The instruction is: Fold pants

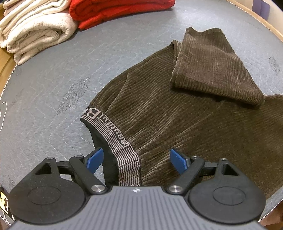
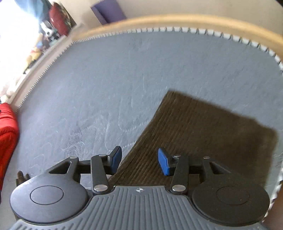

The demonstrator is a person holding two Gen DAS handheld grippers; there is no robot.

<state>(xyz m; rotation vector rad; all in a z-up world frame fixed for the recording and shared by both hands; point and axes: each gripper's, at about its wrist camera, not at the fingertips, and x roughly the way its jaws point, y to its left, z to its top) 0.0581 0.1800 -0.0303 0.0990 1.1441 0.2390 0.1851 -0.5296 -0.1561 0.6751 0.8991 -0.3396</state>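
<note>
While both grippers' jaws gape, the pants [image 1: 176, 115] lie between them, ungripped.

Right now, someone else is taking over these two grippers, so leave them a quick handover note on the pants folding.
Left gripper: open, jaws wide, poised over the striped waistband, not gripping.
Right gripper: open, nothing clamped; it sits above the edge of a folded section of the brown corduroy pants.
Pants lie on the grey quilted mat; the leg end is already folded back over the body.
Cream and red folded stacks sit at the far left.
Left to do: probably fold the waistband end over and square the bundle.
</note>
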